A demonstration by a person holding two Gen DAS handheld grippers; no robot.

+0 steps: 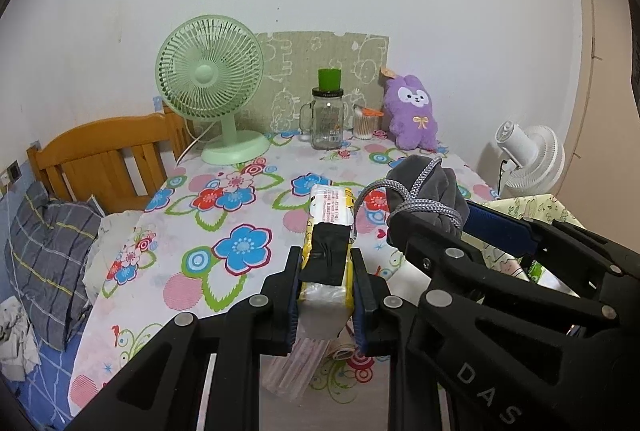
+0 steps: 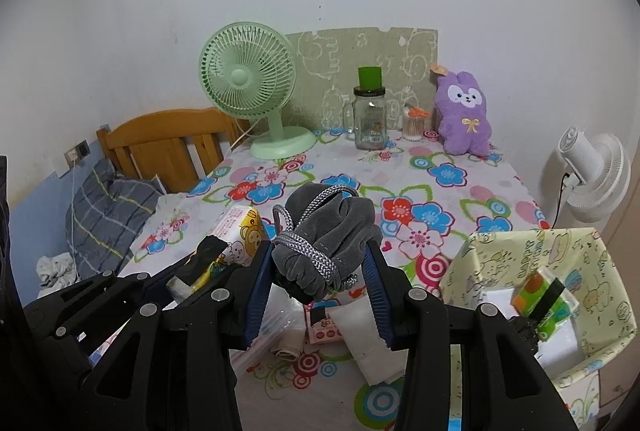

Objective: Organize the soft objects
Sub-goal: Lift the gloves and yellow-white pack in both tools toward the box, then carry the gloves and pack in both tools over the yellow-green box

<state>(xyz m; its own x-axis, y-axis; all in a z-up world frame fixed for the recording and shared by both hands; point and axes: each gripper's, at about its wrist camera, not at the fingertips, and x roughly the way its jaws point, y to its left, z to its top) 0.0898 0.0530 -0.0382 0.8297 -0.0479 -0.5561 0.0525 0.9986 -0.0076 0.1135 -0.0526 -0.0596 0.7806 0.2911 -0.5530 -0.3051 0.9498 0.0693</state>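
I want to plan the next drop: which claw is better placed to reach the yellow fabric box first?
Probably the right claw. It holds the grey pouch and the box stands just to its right. The left claw, shut on the tissue pack, is on the far side.

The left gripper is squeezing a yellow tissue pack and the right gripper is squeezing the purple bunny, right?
Not quite. The right gripper squeezes a grey pouch tied with cord, as the right wrist view shows. The purple bunny sits at the table's back. The left gripper does squeeze the yellow tissue pack.
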